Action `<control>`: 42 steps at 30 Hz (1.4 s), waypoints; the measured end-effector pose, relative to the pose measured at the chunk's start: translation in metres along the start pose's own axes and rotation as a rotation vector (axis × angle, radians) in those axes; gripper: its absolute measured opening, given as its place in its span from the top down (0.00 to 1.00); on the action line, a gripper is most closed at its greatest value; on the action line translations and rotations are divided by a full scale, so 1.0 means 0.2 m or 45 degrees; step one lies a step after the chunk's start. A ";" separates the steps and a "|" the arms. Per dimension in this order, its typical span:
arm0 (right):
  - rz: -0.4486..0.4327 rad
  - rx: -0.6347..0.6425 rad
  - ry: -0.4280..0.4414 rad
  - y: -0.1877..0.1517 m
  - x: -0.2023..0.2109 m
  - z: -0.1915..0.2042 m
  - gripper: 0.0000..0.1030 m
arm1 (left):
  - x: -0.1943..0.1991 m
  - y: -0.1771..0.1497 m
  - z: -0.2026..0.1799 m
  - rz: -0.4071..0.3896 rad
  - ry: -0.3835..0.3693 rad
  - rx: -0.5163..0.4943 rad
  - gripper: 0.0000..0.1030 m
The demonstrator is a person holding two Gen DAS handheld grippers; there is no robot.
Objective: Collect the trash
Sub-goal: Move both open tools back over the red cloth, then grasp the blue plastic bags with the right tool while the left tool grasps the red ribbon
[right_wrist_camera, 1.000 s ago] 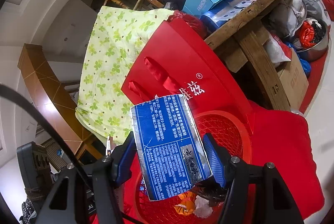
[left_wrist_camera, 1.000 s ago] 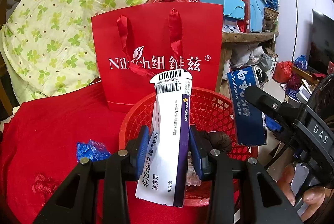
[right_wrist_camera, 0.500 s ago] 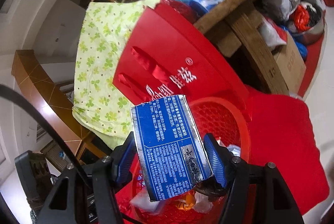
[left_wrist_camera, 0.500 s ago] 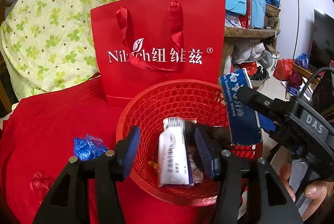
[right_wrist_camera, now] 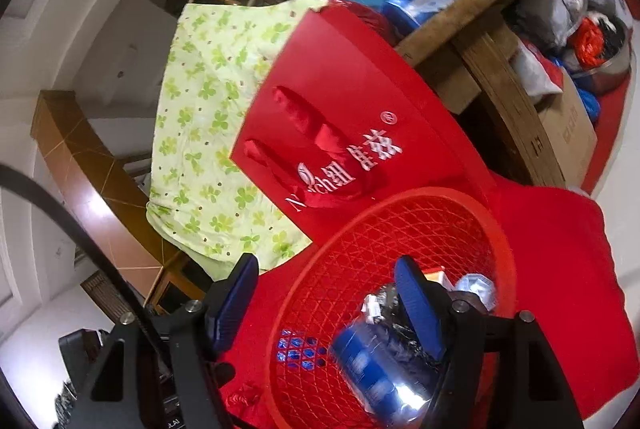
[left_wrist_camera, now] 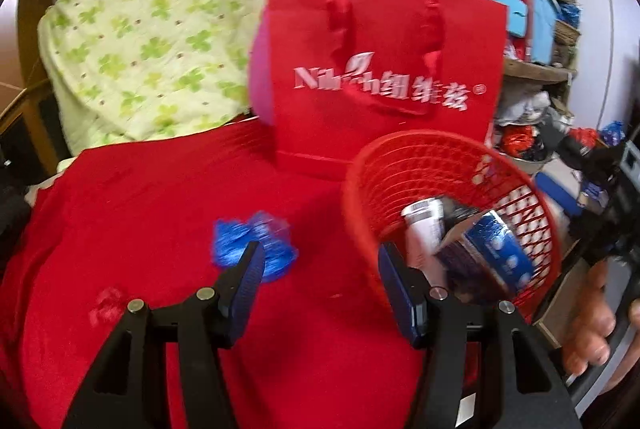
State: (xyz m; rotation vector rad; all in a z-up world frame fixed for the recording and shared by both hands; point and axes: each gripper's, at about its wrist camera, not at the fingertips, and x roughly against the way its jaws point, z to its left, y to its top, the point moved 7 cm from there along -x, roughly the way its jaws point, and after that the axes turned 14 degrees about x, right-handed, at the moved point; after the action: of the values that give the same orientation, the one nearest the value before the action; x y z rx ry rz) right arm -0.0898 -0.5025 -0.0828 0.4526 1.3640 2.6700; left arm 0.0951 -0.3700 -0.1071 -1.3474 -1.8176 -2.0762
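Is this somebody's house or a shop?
Probably a house, a crowded living or storage corner. A flowery quilt is draped over furniture, boxes and bags pile on a wooden shelf, and a red mesh basket holds trash.

light: bright, even | blur: motion smear | edges: fisheye bending, dark corners

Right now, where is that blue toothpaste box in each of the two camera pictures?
Left wrist view: the blue toothpaste box lies inside the red basket, at right, leaning beside a white box.
Right wrist view: it sits low in the basket, bottom centre, blurred.
Shared landmark: the red gift bag standing just behind the basket.
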 end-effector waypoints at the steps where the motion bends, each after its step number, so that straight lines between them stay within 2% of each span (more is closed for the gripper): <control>1: -0.014 0.037 0.003 0.00 0.00 0.04 0.28 | 0.01 -0.01 0.03 -0.002 0.012 0.005 0.42; 8: -0.078 0.304 0.051 -0.01 -0.02 0.32 0.28 | 0.09 -0.07 0.35 -0.011 0.140 0.074 0.42; 14: -0.069 0.512 0.184 -0.12 -0.06 0.61 0.28 | 0.18 -0.17 0.70 0.008 0.269 0.181 0.42; 20: 0.045 0.650 0.289 -0.28 -0.18 0.84 0.28 | 0.28 -0.29 1.06 0.022 0.408 0.296 0.42; 25: 0.176 0.714 0.329 -0.44 -0.32 0.95 0.28 | 0.32 -0.37 1.27 0.035 0.463 0.396 0.42; 32: 0.394 0.745 0.266 -0.65 -0.54 1.00 0.28 | 0.29 -0.46 1.42 0.065 0.451 0.486 0.42; 37: 0.581 0.751 0.161 -0.81 -0.73 0.96 0.28 | 0.26 -0.54 1.50 0.098 0.424 0.534 0.42; 42: 0.623 0.753 0.050 -0.84 -0.92 0.91 0.28 | 0.21 -0.58 1.62 0.136 0.409 0.593 0.42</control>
State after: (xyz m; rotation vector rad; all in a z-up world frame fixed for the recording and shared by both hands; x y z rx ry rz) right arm 0.1360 -0.3047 -0.1575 0.8916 2.3184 2.5585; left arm 0.1823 -0.0466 -0.1980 -0.9096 -1.8753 -1.5665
